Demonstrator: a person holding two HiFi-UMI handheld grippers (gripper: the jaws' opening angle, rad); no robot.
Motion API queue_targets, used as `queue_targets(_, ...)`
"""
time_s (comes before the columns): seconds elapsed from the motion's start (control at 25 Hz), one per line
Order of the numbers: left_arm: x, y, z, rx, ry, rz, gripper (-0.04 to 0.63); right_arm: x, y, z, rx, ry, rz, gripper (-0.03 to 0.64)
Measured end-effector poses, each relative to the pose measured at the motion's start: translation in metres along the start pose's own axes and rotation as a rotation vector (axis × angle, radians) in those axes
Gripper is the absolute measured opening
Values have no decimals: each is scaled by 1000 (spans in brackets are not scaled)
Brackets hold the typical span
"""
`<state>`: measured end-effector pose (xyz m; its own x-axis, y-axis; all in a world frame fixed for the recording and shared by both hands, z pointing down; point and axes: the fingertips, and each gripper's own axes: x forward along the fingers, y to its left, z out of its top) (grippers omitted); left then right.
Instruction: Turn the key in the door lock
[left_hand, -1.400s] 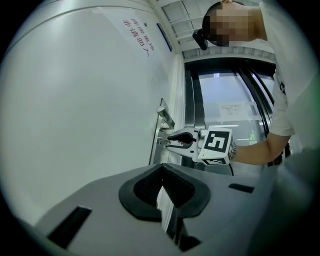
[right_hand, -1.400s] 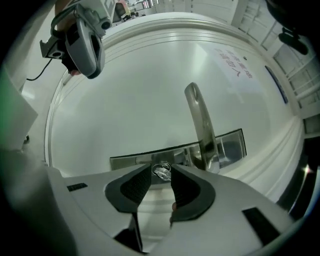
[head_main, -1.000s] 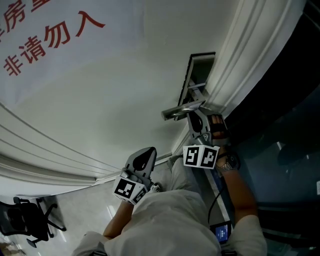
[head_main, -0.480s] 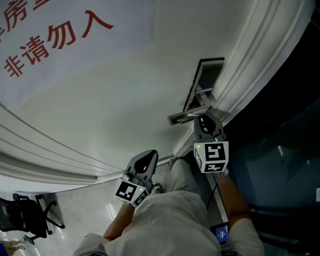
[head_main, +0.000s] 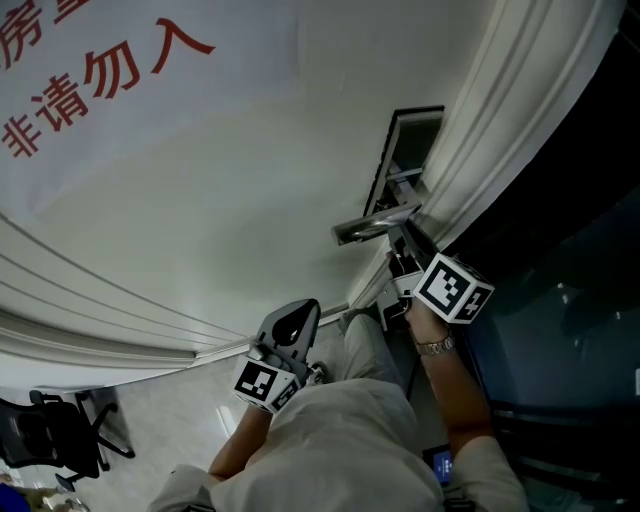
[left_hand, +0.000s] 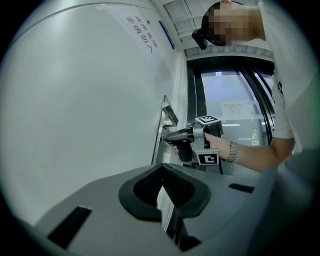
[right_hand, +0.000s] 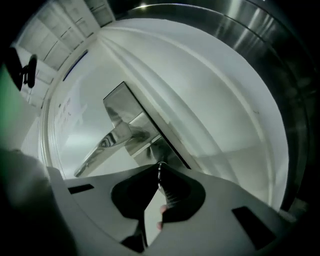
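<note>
Head view: right gripper (head_main: 400, 258) held level, tips at the brushed steel lock plate (head_main: 398, 160), just below the silver lever door handle (head_main: 372, 222) on the white door (head_main: 250, 180). Left gripper (head_main: 291, 320) hangs well back from the lock.

Left gripper view: its jaws are together, nothing between them.

Right gripper view: jaws have just been closing. They are now narrow, pinched on what looks like the thin metal key (right_hand: 159, 170), seen edge-on, at the plate under the handle.
</note>
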<state>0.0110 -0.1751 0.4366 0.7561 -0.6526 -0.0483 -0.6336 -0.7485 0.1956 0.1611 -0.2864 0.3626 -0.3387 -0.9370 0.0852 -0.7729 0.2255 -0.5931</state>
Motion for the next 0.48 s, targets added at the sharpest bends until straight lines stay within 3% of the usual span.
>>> queue_targets(0.16, -3, 0, 0, -3, 0, 11, 3, 0, -4, -3, 333, 12, 36, 14)
queue_targets(0.32, -7, 0, 2, -1, -9, 17, 3, 0, -7, -2, 548, 23, 77, 18)
queue_targets(0.4, -9, 0, 0, -1, -6, 21, 3, 0, -7, -2, 580, 21, 85, 25)
queue_targets(0.48, -10, 0, -1, -1, -5, 25, 3, 1, -6, 0, 497, 15, 89, 23)
